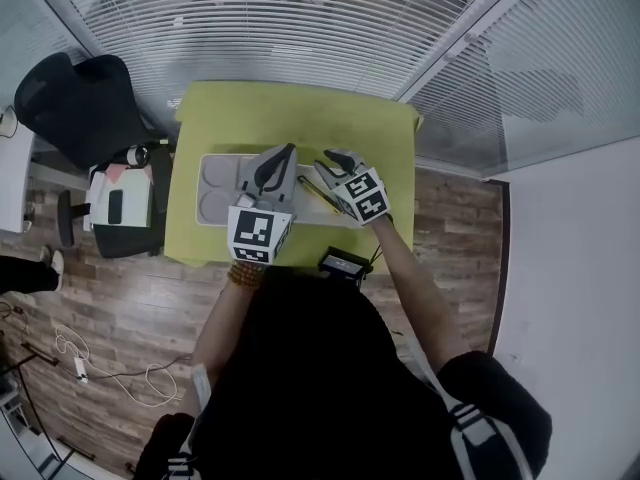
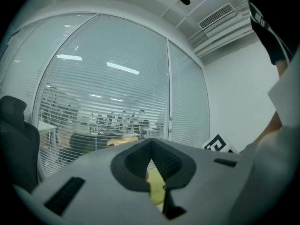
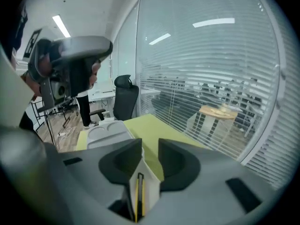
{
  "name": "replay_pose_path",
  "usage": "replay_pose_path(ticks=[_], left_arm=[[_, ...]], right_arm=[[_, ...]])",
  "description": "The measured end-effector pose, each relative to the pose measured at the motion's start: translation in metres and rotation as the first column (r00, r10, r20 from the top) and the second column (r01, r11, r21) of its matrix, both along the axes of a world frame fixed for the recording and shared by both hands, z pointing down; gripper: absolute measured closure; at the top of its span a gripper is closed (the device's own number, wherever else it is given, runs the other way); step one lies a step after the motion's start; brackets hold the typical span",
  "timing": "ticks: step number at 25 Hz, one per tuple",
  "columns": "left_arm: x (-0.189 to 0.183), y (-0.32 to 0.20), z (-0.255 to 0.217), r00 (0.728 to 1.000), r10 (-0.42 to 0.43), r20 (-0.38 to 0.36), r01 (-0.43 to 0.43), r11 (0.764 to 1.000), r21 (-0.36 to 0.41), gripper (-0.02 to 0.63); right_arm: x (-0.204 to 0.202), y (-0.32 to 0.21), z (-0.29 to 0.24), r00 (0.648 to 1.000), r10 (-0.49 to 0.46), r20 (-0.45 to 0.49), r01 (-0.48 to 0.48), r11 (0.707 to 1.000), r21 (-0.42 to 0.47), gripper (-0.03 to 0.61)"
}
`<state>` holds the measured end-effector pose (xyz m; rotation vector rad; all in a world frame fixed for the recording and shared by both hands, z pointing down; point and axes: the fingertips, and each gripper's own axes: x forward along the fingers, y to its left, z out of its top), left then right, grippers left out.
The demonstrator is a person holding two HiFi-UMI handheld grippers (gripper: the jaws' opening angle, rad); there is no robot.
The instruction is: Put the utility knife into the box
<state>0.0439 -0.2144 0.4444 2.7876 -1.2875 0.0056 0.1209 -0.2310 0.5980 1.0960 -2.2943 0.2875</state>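
Two containers: grey moulded tray [image 1: 212, 180] leftmost on the green table [image 1: 300, 108]; white box [image 3: 149, 191] to its right.
Box contents: yellow-black utility knife [image 3: 139, 197], lying along one wall.
Left gripper [image 2: 151, 146]: jaws tip to tip, holding nothing.
Right gripper [image 3: 150, 149]: jaws apart above the knife, clear of it.
Hard to make out: the box's outline in the head view, covered by both grippers.

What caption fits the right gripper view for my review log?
Right gripper, jaws apart, poised over the yellow utility knife on a white surface; green table and grey tray beyond.
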Motion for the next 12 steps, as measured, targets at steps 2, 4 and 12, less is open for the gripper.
replay_pose_path(ticks=[2,4,12], left_arm=[[0.004,0.001,-0.002,1.000,0.013,-0.004,-0.013,1.000,0.007,0.609],[0.006,0.000,-0.001,1.000,0.023,-0.003,-0.023,1.000,0.006,0.609],[0.012,0.004,-0.012,1.000,0.010,-0.011,-0.010,0.998,0.055,0.609]], right_arm=[[0.000,-0.004,-0.023,0.999,0.018,0.039,-0.020,0.998,0.056,0.478],[-0.001,-0.009,-0.046,0.997,0.024,0.072,-0.032,0.994,0.108,0.482],[0.003,-0.011,-0.131,0.986,0.031,0.162,-0.077,0.954,0.289,0.500]])
